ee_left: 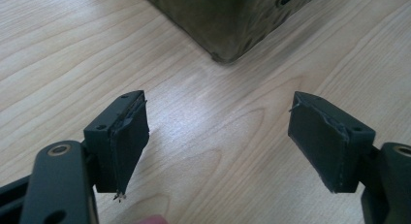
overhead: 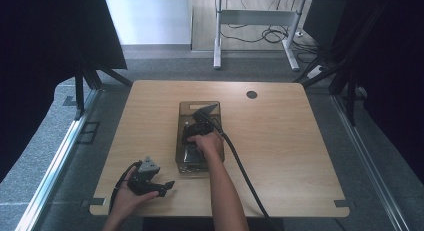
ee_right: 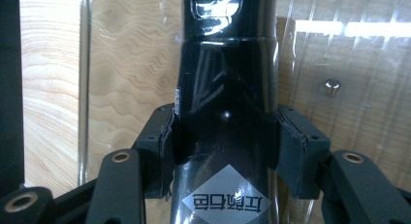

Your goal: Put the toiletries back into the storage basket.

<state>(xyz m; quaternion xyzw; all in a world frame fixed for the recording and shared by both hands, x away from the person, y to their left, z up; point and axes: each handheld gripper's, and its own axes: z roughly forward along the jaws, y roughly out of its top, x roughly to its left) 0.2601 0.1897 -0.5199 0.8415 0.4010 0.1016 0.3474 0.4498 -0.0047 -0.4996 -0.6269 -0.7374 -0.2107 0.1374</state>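
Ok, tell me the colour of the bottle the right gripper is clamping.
Glossy black bottle, with a silver diamond label; the right gripper view shows it best.

The left hand rests low near the front edge, and it holds the left gripper. This gripper lies flat and points to the right. In the left gripper view its two black jaws stand wide apart, with nothing between them.

The right arm reaches forward, far past the left hand. The right hand holds the right gripper, which points down. In the right gripper view its jaws are closed on something black and shiny, and one pad presses on each side of it.
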